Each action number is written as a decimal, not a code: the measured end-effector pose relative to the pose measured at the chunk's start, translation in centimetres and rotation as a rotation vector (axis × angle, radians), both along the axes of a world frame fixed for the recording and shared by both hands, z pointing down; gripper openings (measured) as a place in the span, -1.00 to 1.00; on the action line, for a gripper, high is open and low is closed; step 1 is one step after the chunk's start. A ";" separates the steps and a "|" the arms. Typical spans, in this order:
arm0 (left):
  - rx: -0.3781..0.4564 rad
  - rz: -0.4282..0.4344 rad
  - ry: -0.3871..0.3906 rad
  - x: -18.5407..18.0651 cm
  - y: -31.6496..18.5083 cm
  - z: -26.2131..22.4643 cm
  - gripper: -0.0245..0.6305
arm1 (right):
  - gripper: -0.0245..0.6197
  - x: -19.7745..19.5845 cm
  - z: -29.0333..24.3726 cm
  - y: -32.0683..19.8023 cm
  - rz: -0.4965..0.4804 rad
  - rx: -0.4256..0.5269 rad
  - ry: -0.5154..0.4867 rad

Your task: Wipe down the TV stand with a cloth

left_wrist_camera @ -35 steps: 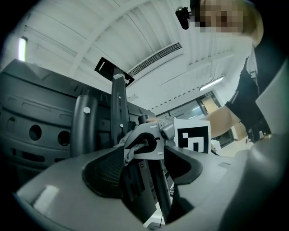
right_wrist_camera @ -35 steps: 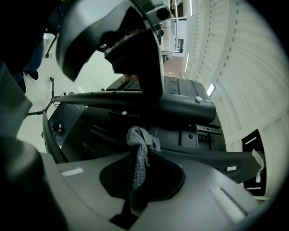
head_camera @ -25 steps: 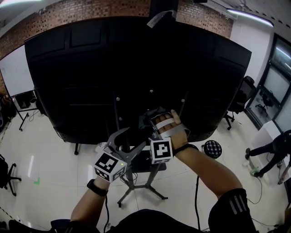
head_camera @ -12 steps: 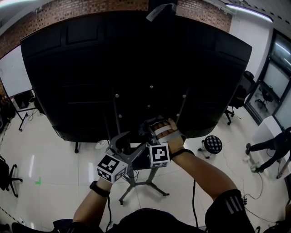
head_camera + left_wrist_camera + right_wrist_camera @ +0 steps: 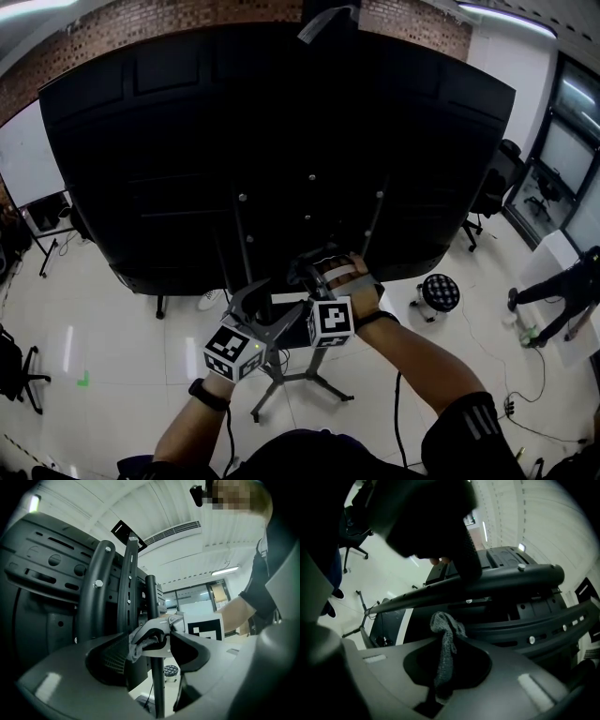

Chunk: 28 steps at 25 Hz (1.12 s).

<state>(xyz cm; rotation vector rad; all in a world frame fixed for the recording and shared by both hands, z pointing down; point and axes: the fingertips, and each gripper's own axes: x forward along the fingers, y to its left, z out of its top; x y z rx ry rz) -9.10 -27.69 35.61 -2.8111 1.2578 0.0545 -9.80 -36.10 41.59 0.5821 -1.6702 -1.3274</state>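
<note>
A big black TV (image 5: 281, 141) shows its back, mounted on a dark stand with splayed legs (image 5: 309, 380). Just under the TV, my right gripper (image 5: 312, 265) is shut on a grey cloth (image 5: 445, 653). The cloth hangs from the jaws close beneath a slanting black stand bar (image 5: 487, 585). My left gripper (image 5: 261, 302) stands open beside it. The stand's upright pole (image 5: 158, 686) runs through the gap between its jaws, not pinched. The left gripper view also catches the cloth (image 5: 136, 648) in the right gripper just beyond the pole.
A round stool (image 5: 439, 293) stands on the pale floor to the right of the stand. A person (image 5: 562, 295) is at the far right, and an office chair (image 5: 497, 202) behind. A whiteboard (image 5: 28, 155) is at the left, with another chair (image 5: 14, 361) below it.
Both grippers have sunk slightly in the head view and stayed by the stand's pole. The right one keeps its hold on the cloth.
</note>
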 end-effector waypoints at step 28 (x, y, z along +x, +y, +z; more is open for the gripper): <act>0.252 0.105 -0.038 11.8 0.8 -11.6 -0.02 | -0.86 16.6 -23.0 0.4 0.027 0.133 -0.616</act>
